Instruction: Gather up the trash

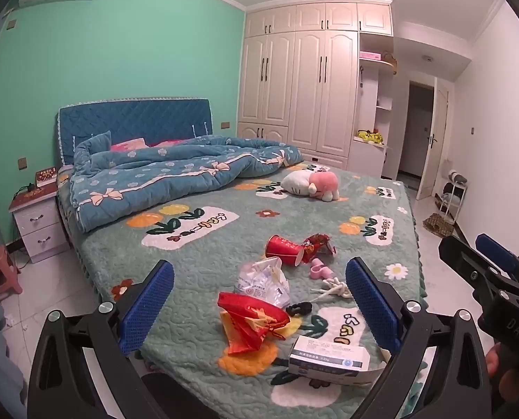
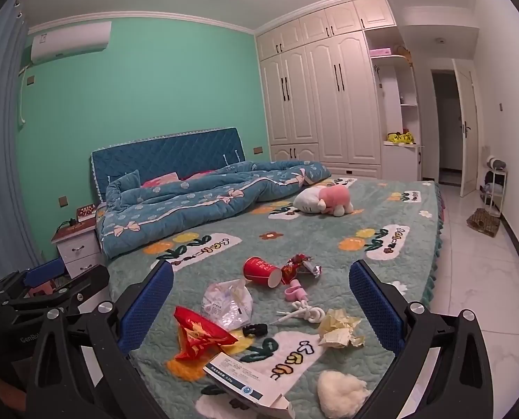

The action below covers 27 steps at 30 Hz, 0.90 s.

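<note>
Left wrist view
Left gripper [image 1: 259, 310]: fingers spread wide, nothing between the pads; it hangs above the near end of the bed, tipped down at the litter, which reads as lining up before any pick.
Right gripper [image 1: 482, 265]: seen at the right edge, held off the bed's side, a hand [image 1: 503, 373] on its grip.
Trash: bunched at the near end of the bed, all within reach. Red wrapper [image 1: 250, 324] lies nearest, touching the clear bag [image 1: 264, 281]; the box [image 1: 329, 354] is beside it at the edge; the red cup [image 1: 283, 249] lies on its side further in, against a foil wrapper [image 1: 317, 242].
Other bits: pink clip [image 1: 320, 268], white cord [image 1: 331, 288], black clip [image 1: 298, 309].

Right wrist view
Right gripper [image 2: 261, 309]: fingers wide too, empty, aimed over the same cluster.
Extra trash here: crumpled paper [image 2: 339, 328] and a cotton wad [image 2: 341, 392], near the right pad.
Judgement: nothing collected yet; no bin shows in either view.

Surface and room
Bed [image 2: 329, 227]: plush green cover, soft, so light pieces may sink or shift under a pad.
Further up: rumpled quilt [image 2: 196, 197], plush toy [image 2: 325, 200], not trash.
Room: green wall, wardrobe [image 2: 329, 97], nightstand [image 2: 78, 248], tiled floor, open door [image 2: 467, 129].
</note>
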Each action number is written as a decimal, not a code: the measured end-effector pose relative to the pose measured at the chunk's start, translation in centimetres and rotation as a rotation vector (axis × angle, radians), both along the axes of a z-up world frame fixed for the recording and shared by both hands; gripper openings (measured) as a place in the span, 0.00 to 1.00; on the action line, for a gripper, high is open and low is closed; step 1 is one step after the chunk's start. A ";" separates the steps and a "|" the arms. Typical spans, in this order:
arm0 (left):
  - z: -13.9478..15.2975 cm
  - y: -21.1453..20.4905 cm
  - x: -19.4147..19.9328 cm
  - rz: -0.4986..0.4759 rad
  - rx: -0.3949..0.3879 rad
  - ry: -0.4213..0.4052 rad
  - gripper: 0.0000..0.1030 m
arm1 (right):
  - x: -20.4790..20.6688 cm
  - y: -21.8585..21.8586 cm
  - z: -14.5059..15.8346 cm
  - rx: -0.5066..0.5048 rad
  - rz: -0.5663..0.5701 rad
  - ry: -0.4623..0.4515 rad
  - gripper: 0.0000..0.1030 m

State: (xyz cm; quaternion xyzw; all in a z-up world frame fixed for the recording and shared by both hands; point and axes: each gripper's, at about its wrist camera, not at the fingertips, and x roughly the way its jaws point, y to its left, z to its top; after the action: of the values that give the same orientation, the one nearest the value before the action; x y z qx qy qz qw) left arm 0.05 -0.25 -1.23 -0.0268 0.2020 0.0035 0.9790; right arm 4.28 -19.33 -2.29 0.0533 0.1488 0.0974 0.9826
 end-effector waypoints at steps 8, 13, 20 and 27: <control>-0.2 0.0 0.0 0.001 -0.002 0.006 0.94 | 0.3 0.3 -0.4 -0.005 0.001 0.008 0.96; 0.0 0.0 0.1 0.002 -0.003 0.009 0.94 | 0.3 0.2 -0.5 -0.005 0.003 0.007 0.96; 0.0 0.0 0.1 0.003 -0.003 0.008 0.94 | 0.3 0.3 -0.5 -0.003 0.003 0.008 0.96; -0.1 0.1 0.1 0.005 -0.002 0.008 0.94 | 0.4 0.3 -0.4 -0.004 0.003 0.010 0.96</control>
State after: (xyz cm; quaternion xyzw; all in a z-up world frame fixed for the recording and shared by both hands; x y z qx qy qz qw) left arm 0.15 -0.20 -1.28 -0.0284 0.2059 0.0057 0.9781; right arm 4.65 -19.05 -2.64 0.0515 0.1539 0.0982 0.9818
